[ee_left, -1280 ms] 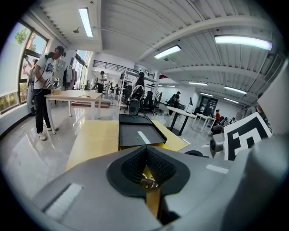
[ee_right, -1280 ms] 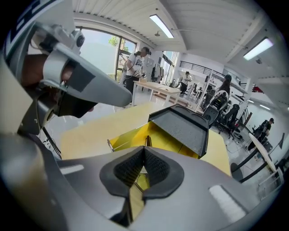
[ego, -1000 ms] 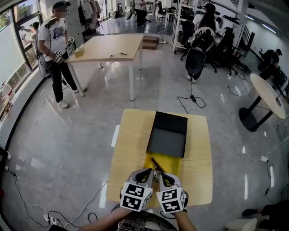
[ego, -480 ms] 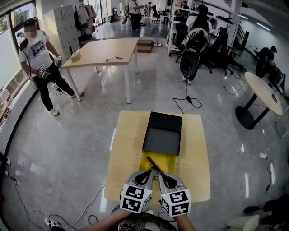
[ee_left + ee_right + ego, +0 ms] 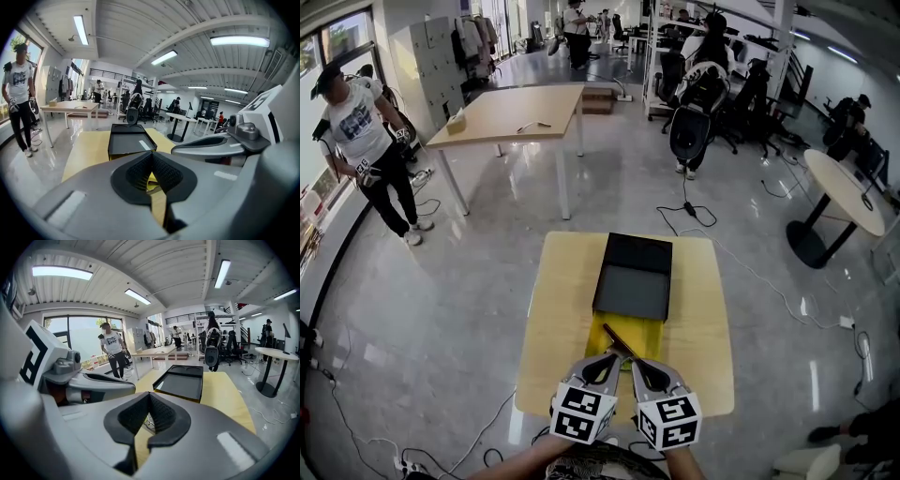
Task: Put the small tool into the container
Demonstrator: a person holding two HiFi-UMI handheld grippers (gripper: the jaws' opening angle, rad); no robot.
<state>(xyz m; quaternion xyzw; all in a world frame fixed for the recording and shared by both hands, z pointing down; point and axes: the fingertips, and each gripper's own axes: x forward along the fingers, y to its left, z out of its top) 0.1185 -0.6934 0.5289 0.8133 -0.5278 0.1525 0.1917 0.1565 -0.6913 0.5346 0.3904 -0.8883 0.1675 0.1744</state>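
Observation:
A black, shallow container [image 5: 633, 277] lies on a light wooden table [image 5: 558, 309]; it also shows ahead in the left gripper view as the container [image 5: 127, 143] and in the right gripper view as the container [image 5: 182, 382]. In front of it is a yellow sheet [image 5: 649, 339] with a small dark slender tool [image 5: 617, 340] lying across it. My left gripper [image 5: 600, 366] [image 5: 152, 154] and right gripper [image 5: 645, 369] [image 5: 149, 395] hover side by side over the table's near edge, just short of the tool. Both are shut with nothing between them.
A larger wooden table [image 5: 511, 112] stands farther back. A person [image 5: 366, 150] walks at the far left. Office chairs [image 5: 694, 122] and a round table [image 5: 844, 192] stand at the back right. Cables [image 5: 694, 211] trail over the glossy floor.
The person at the left has walked farther left. The head view has shifted slightly, so the table sits a little higher. Both grippers stay shut in about the same place.

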